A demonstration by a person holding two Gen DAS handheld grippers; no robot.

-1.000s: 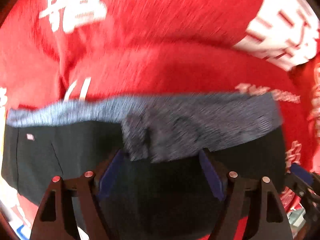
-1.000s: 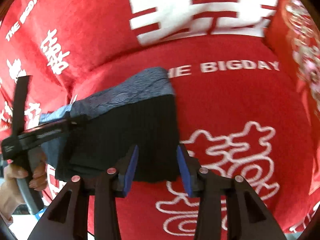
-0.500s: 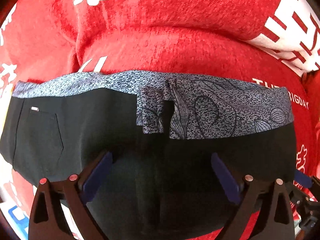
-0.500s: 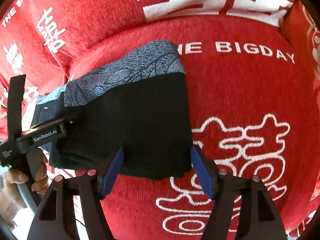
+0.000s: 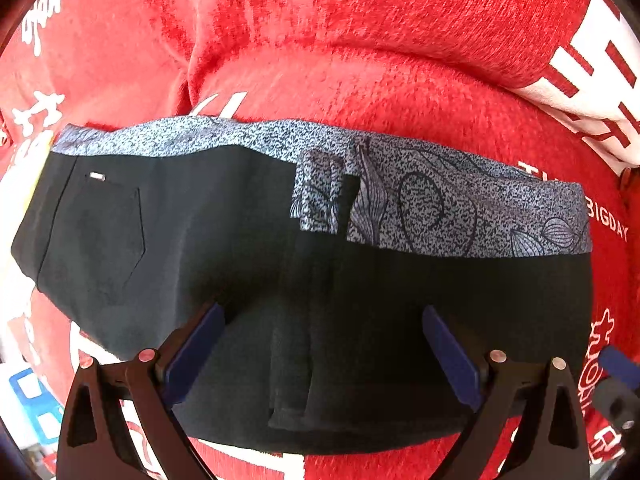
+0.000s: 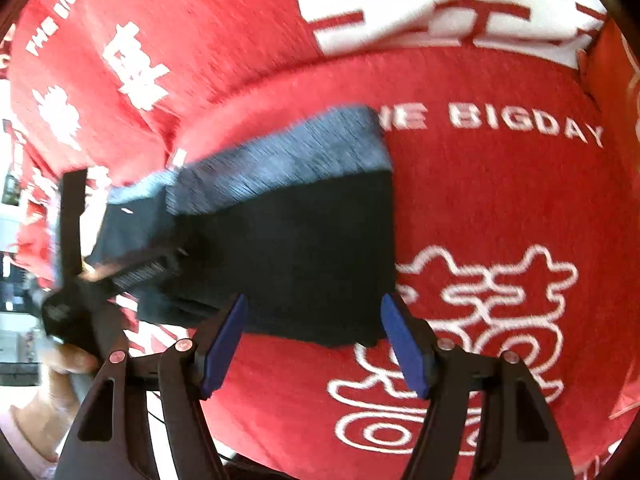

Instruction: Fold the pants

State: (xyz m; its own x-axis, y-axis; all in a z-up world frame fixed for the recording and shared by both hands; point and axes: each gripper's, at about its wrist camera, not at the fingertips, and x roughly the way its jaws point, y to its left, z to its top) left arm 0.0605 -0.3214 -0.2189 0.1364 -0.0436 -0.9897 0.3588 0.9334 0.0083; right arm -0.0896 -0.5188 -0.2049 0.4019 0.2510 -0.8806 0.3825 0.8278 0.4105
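Observation:
The black pants [image 5: 224, 248] lie folded into a compact stack on the red sofa seat, with a grey patterned waistband [image 5: 440, 200] along the far edge and a back pocket at the left. They also show in the right wrist view [image 6: 296, 248]. My left gripper [image 5: 320, 344] is open and empty, its jaws wide over the near edge of the stack. My right gripper [image 6: 316, 340] is open and empty at the stack's near right corner. The left gripper's body [image 6: 80, 280] shows at the left of the right wrist view, held by a hand.
The red sofa cover [image 6: 500, 208] has white lettering and characters. The backrest cushion [image 5: 360, 20] rises behind the pants. A sofa arm [image 6: 616, 120] stands at the right. Floor and a blue object [image 5: 32, 396] show past the seat's front left edge.
Both grippers have opened wider and let go of the pants, and both have drawn back a little. The stack now lies flat on the seat.

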